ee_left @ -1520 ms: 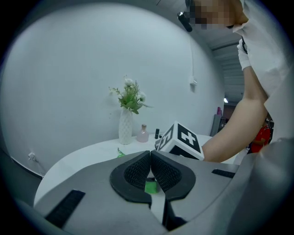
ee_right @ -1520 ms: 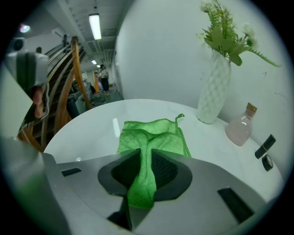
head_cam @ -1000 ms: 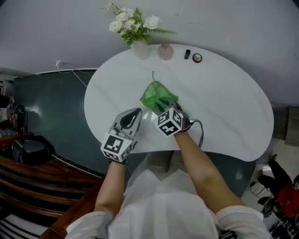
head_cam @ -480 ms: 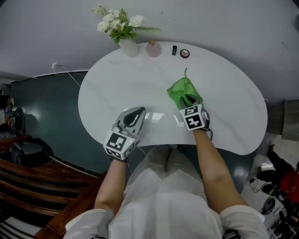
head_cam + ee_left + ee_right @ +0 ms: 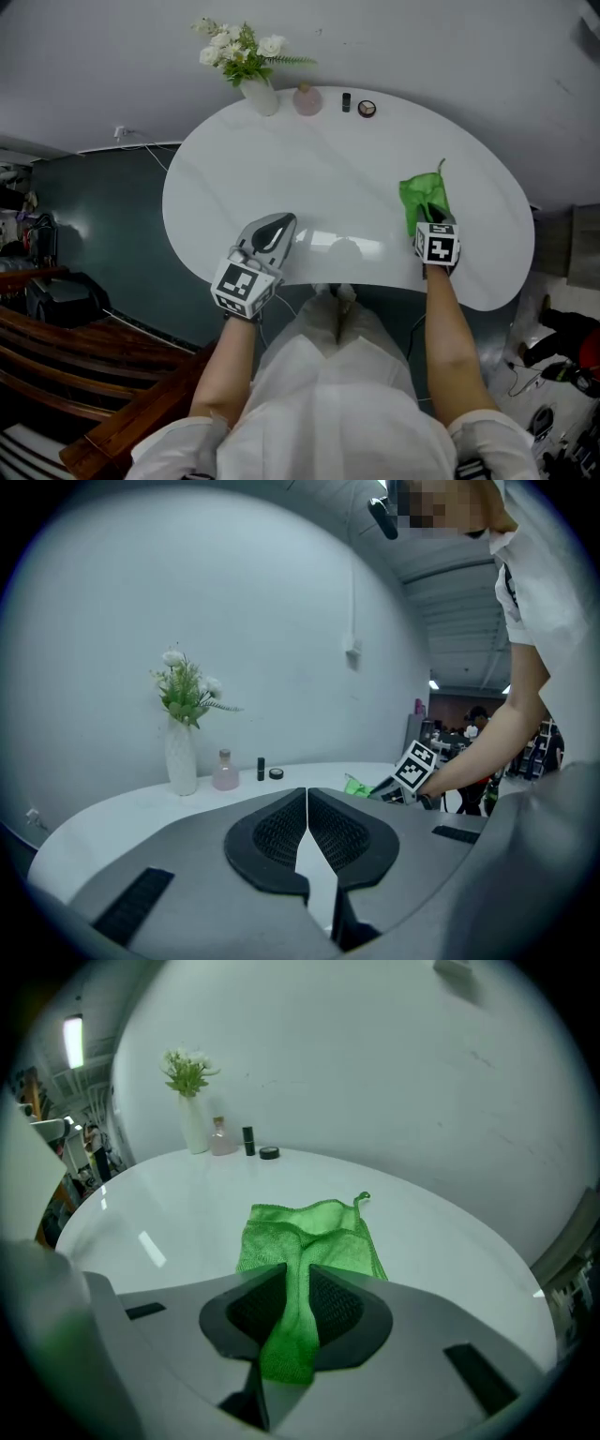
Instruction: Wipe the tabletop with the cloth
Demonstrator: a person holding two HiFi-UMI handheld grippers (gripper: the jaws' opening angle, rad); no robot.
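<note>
Evidently light and limp, the green cloth should drag easily; right gripper clenches its bunched fold; left gripper closed, empty.

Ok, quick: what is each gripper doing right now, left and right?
Left gripper: closed, nothing between its jaws.
Right gripper: closed on the green cloth, which trails onto the white tabletop.

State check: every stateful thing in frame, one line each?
left gripper: shut, empty, over the tabletop's near edge.
right gripper: shut on green cloth.
green cloth: one end pinched, rest spread flat on tabletop.
vase: upright, holding white flowers.
pink bottle: upright, beside vase.
</note>
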